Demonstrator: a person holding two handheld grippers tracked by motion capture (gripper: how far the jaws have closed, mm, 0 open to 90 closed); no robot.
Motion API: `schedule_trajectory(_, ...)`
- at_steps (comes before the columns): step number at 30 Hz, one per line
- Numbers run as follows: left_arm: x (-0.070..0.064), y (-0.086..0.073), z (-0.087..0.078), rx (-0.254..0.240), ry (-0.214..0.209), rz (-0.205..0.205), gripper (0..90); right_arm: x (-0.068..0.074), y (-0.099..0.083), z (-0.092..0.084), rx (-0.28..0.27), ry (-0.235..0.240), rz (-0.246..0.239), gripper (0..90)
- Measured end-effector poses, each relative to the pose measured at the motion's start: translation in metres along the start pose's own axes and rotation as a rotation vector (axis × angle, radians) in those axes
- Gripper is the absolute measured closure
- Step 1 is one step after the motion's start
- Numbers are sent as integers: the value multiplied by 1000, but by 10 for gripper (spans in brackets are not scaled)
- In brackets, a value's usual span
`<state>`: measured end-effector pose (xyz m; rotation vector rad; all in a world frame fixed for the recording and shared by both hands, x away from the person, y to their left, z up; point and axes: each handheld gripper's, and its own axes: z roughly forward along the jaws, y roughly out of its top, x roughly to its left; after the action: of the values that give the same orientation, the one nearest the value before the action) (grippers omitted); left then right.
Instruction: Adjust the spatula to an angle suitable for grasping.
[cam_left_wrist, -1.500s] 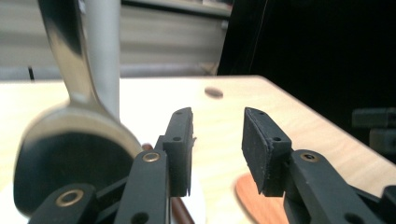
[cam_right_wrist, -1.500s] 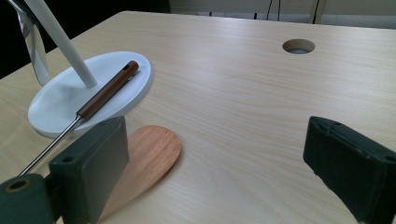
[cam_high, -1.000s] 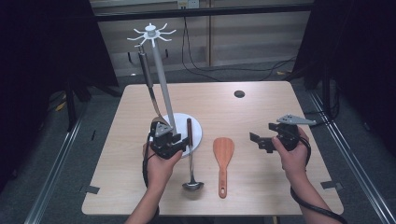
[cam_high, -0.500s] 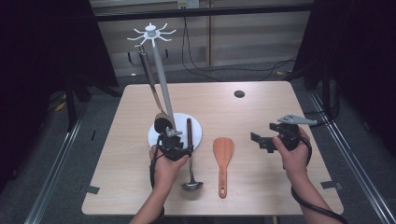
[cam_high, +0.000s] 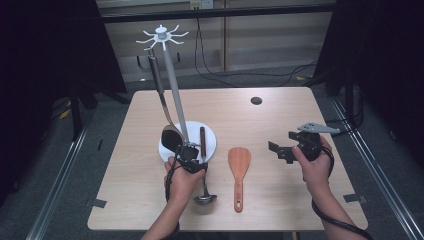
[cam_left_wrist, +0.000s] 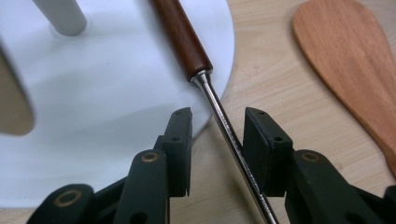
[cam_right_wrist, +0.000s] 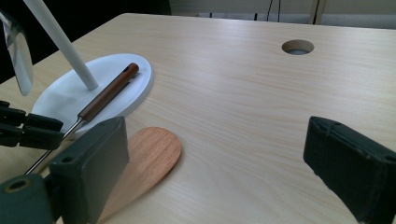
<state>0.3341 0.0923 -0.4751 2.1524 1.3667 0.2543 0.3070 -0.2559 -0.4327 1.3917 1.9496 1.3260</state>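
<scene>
Your left gripper (cam_left_wrist: 217, 128) straddles the ladle's (cam_left_wrist: 224, 128) steel shaft just below its wooden handle, jaws closing but with gaps either side, ready to lift it toward the rack (cam_high: 172, 80). The ladle lies handle at 12 o'clock on the white base (cam_left_wrist: 93, 116). Your right gripper (cam_right_wrist: 219, 154) waits wide open and empty at 3 o'clock, clear of the spatula (cam_high: 239, 167).

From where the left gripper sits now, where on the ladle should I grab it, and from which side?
Grip the ladle on its thin metal shaft just below the wooden handle, coming straight down from above. The shaft lies flat on the table, already between the open jaws of the left gripper, one on each side. The handle end rests on the stand's white base.
</scene>
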Motion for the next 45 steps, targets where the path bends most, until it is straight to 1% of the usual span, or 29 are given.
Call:
schedule_trajectory(1,0,1,0,11,-5,-6,642,0,0,0,-1,0,2,66)
schedule_trajectory(2,-1,1,1,14,3,-1,644,0,0,0,-1,-1,2,66)
schedule_trajectory(4,-3,2,1,30,2,-9,667,0,0,0,0,0,1,66)
schedule_trajectory(5,-5,3,2,29,7,-10,678,0,0,0,0,0,2,66)
schedule_trajectory(6,-5,3,2,39,15,-3,689,-1,0,0,0,2,3,66)
schedule_trajectory(7,-6,3,3,43,8,-15,702,0,0,0,1,3,4,66)
schedule_trajectory(8,-6,4,3,43,16,-13,715,-1,0,0,0,4,5,66)
schedule_trajectory(9,-7,4,3,43,17,-19,718,-1,0,0,0,5,6,66)
schedule_trajectory(11,-7,5,3,49,25,-13,739,-1,0,-1,-3,4,6,66)
schedule_trajectory(12,-7,5,3,61,25,-11,749,-1,0,-1,-3,3,6,66)
schedule_trajectory(13,-8,5,3,62,26,-8,751,-1,0,-1,-3,1,6,66)
schedule_trajectory(17,-9,7,3,75,33,-25,758,-1,0,0,0,3,7,66)
schedule_trajectory(19,-9,8,3,85,39,-19,756,-1,0,0,1,3,5,66)
schedule_trajectory(22,-10,7,6,83,40,-24,744,-1,0,0,1,6,2,66)
schedule_trajectory(23,-10,7,6,88,42,-16,739,-1,0,0,1,6,3,66)
schedule_trajectory(24,-11,6,7,85,40,-27,738,-1,0,0,1,6,3,66)
schedule_trajectory(27,-11,6,9,96,38,-29,748,-1,0,0,3,3,3,66)
schedule_trajectory(30,-11,7,9,101,33,-49,755,-1,-1,0,7,4,2,66)
schedule_trajectory(32,-10,7,9,105,36,-54,771,-1,-1,0,10,7,1,66)
schedule_trajectory(33,-9,7,8,107,35,-65,785,0,-1,0,9,7,-1,66)
schedule_trajectory(35,-8,7,7,107,24,-99,816,-1,0,0,9,5,-1,66)
schedule_trajectory(37,-6,7,6,110,29,-93,823,-1,0,0,4,5,-3,66)
schedule_trajectory(38,-6,7,6,109,20,-109,825,-1,0,-1,5,6,0,66)
schedule_trajectory(39,-4,7,4,120,14,-101,830,-2,0,-1,5,6,1,66)
schedule_trajectory(41,-4,8,3,115,20,-98,837,-2,0,-1,3,5,2,66)
schedule_trajectory(42,-3,9,1,117,15,-87,840,-2,0,-1,3,4,2,66)
schedule_trajectory(43,-3,9,0,105,15,-97,845,-2,0,-2,2,3,1,66)
schedule_trajectory(44,-2,10,-1,107,20,-78,848,-2,0,-2,0,3,-1,66)
schedule_trajectory(45,-2,10,-2,102,22,-76,849,-2,0,-2,0,4,0,66)
